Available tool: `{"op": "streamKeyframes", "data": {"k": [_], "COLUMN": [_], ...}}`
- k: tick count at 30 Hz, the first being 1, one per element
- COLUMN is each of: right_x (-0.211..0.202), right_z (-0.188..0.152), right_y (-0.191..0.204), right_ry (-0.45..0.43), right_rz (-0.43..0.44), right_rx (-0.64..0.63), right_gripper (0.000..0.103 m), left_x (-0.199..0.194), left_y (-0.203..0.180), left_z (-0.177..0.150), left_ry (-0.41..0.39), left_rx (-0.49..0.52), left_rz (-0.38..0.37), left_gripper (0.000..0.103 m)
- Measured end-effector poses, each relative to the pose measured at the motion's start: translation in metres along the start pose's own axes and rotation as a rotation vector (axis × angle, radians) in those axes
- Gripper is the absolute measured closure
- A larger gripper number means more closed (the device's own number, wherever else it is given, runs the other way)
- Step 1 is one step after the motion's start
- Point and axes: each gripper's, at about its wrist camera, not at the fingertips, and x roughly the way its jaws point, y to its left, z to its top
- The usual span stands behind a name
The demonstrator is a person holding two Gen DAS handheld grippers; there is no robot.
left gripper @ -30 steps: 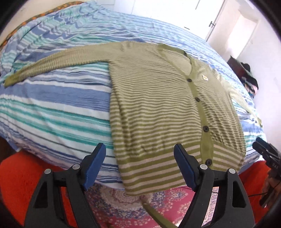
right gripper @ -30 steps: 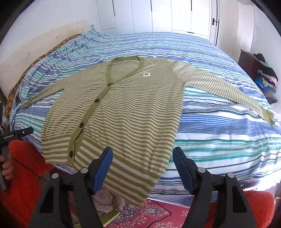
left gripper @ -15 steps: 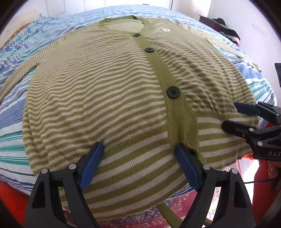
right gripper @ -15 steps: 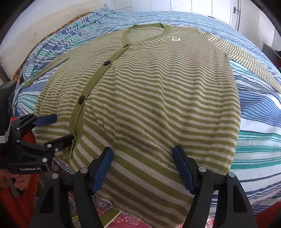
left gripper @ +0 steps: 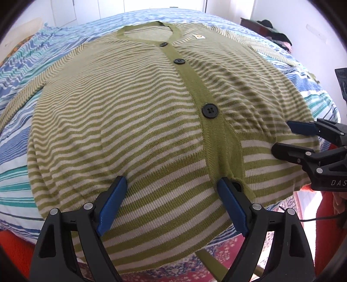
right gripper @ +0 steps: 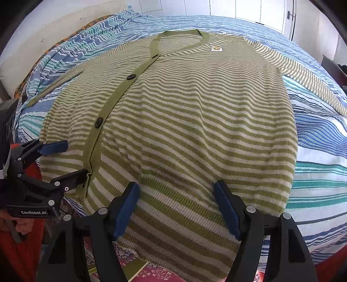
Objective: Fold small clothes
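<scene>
A green and cream striped cardigan (left gripper: 134, 121) lies flat and buttoned on the bed, sleeves spread out; it also shows in the right wrist view (right gripper: 195, 121). Its hem hangs over the bed's near edge. My left gripper (left gripper: 173, 195) is open, its jaws resting over the hem left of the button band. My right gripper (right gripper: 176, 201) is open over the hem on the cardigan's other half. Each gripper shows in the other's view, the right one (left gripper: 282, 138) and the left one (right gripper: 69, 158), both open at the hem.
The bed has a blue, teal and white striped cover (right gripper: 321, 151). A red patterned rug (left gripper: 288, 208) lies below the bed's near edge. Dark furniture with piled clothes (left gripper: 271, 28) stands at the far right, white closet doors (right gripper: 260, 10) behind.
Both grippers have moved in from well back of the bed down to the cardigan's hem. They have stayed open.
</scene>
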Motion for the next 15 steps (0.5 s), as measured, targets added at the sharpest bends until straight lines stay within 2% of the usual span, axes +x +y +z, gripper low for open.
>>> {"op": "streamKeyframes", "data": {"k": [15], "right_x": [-0.0003], "right_z": [-0.0007], "right_y": [0.0009], "right_ry": [0.0], "right_rz": [-0.001], "right_rx": [-0.001], "right_gripper": [0.03], "left_x": [0.0005], "left_y": [-0.0027], "left_z": [-0.0018], "left_ry": [0.009], "left_rx": [0.009], "left_rz": [-0.002], "left_gripper": [0.016]}}
